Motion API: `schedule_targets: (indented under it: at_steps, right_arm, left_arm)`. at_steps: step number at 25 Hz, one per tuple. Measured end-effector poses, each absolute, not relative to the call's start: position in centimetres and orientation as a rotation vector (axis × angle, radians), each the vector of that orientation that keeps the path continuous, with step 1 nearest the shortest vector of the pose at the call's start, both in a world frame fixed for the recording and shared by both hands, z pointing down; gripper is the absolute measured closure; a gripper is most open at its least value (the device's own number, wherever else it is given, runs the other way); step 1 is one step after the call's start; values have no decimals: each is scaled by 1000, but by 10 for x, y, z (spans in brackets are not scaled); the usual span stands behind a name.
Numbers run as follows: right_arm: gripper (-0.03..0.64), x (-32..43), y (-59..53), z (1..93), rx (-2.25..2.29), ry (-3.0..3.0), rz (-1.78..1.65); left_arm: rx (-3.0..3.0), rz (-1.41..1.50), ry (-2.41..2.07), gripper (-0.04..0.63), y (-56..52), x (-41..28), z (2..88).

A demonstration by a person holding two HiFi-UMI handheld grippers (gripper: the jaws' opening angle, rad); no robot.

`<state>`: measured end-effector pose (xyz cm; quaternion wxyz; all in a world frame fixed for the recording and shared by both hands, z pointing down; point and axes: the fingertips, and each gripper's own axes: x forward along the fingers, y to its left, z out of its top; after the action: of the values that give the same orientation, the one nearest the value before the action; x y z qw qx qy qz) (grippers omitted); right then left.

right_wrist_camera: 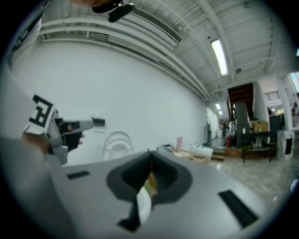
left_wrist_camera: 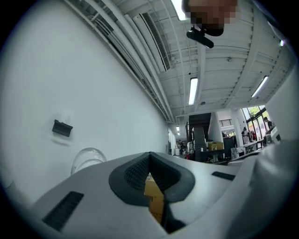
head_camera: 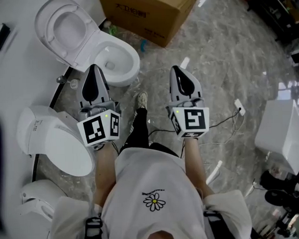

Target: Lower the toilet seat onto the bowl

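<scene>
A white toilet stands against the wall at the upper left of the head view, its seat and lid (head_camera: 63, 29) raised upright over the open bowl (head_camera: 117, 61). My left gripper (head_camera: 93, 69) is shut and empty, its tip just short of the bowl's near rim. My right gripper (head_camera: 176, 70) is shut and empty too, held over the floor to the right of the bowl. In the left gripper view the closed jaws (left_wrist_camera: 150, 156) fill the bottom, with the raised seat (left_wrist_camera: 86, 161) behind them. The right gripper view shows its closed jaws (right_wrist_camera: 150, 156), the raised seat (right_wrist_camera: 117, 144) and the left gripper (right_wrist_camera: 56, 128).
A second toilet with its lid down (head_camera: 57, 144) sits by my left arm, and a third (head_camera: 37, 199) below it. A cardboard box (head_camera: 145, 11) stands behind the bowl. A white box (head_camera: 282, 131) and cables (head_camera: 228, 118) lie on the marble floor to the right.
</scene>
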<state>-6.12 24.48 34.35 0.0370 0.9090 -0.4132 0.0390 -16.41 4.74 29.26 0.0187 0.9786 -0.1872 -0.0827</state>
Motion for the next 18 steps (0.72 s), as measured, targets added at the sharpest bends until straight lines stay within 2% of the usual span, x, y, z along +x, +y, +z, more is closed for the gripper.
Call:
schedule_targets:
  at_steps: [9, 18]
  right_arm:
    - [588, 67, 143, 321, 2753, -1316, 135]
    - [588, 138, 44, 293, 2711, -1414, 113]
  left_arm:
    - [3019, -277, -620, 571, -48, -48, 271]
    - [2995, -308, -757, 571, -136, 7, 260]
